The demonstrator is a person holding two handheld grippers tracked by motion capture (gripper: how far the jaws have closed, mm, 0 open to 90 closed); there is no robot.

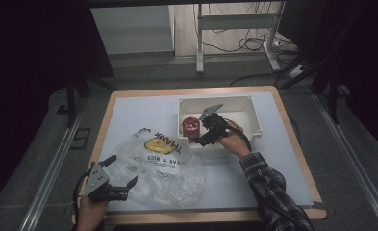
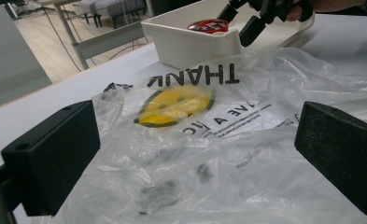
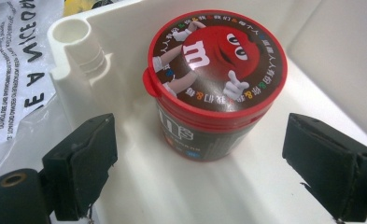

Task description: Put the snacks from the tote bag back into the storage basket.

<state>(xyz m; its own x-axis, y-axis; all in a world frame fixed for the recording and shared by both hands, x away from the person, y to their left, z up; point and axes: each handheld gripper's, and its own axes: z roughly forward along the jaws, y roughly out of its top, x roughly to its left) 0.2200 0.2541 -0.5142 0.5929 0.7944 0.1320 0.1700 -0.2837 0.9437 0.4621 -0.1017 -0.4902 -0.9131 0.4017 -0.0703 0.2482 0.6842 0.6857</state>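
Our right gripper (image 3: 197, 172) stands open around the round red-lidded candy tub (image 3: 214, 81) in the white plastic bin (image 1: 254, 115); closing off-centre could tip the tub against the wall.

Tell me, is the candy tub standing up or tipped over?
Standing up. The candy tub sits on its base inside the white bin, red lid on top.

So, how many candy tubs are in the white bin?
1. The candy tub stands upright in the white bin, near its left front corner, between the open jaws of the right gripper. Nothing else shows inside.
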